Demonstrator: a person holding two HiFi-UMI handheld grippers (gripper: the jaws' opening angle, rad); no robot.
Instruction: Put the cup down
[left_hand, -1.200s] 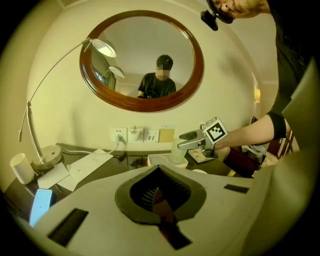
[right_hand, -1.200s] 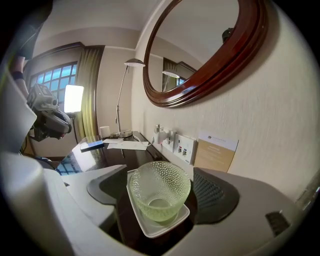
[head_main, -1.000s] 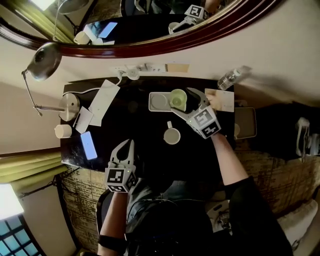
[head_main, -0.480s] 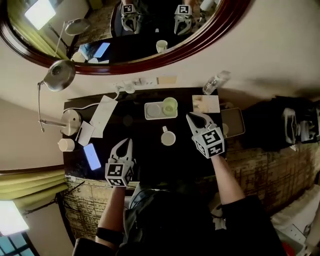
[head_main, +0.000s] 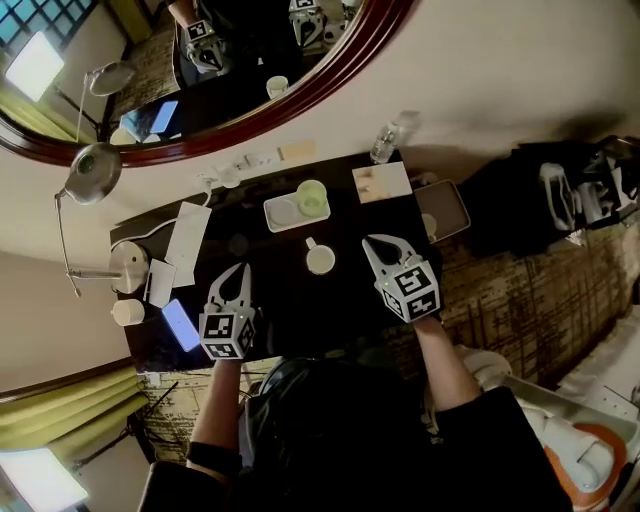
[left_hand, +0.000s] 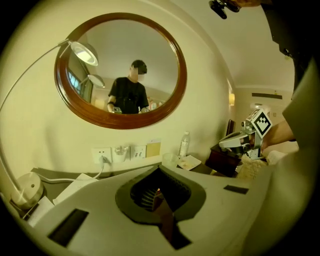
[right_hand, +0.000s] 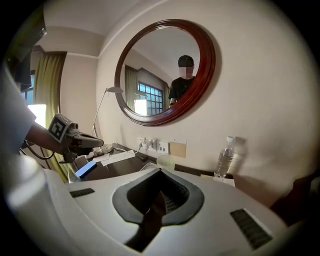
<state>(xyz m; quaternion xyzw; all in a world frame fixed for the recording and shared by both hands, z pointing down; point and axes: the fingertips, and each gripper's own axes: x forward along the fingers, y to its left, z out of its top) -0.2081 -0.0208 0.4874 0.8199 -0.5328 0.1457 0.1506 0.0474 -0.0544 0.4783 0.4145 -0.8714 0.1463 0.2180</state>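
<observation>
- At the far left of the table (head_main: 290, 300) stand a lamp (head_main: 128, 268) and a small white cup (head_main: 127, 312), with a blue phone (head_main: 181, 324) lying flat just beside them. None of these looks to be part of the job.
- The left gripper (head_main: 238, 275) hangs over the near left part of the table and points toward the wall. Its own view shows the jaws pressed together with nothing between them.
- The green cup (head_main: 312, 197) stands upright, mouth up, on the right half of a pale tray (head_main: 280, 213) near the wall. Nothing touches it, so the putting-down looks done.
- A white mug (head_main: 320, 259) sits on the bare table nearer the person, about midway between the two grippers. It is apart from the tray.
- The right gripper (head_main: 378, 248) is over the right part of the table, well clear of the cup. Its jaws have just been closing and now meet with nothing between them.
- The relation that matters: from the right jaws the green cup lies ahead toward the wall and off to the left. From the left jaws it lies ahead and off to the right.
- The right hand looks the nearer of the two, though not by much. Any further handling would most likely fall to it, coming in from the side, since the cup's long axis is vertical.
- Past the right gripper a pale card (head_main: 381, 182) lies at the back right corner of the table. A water bottle (head_main: 388, 140) is against the wall behind it.
</observation>
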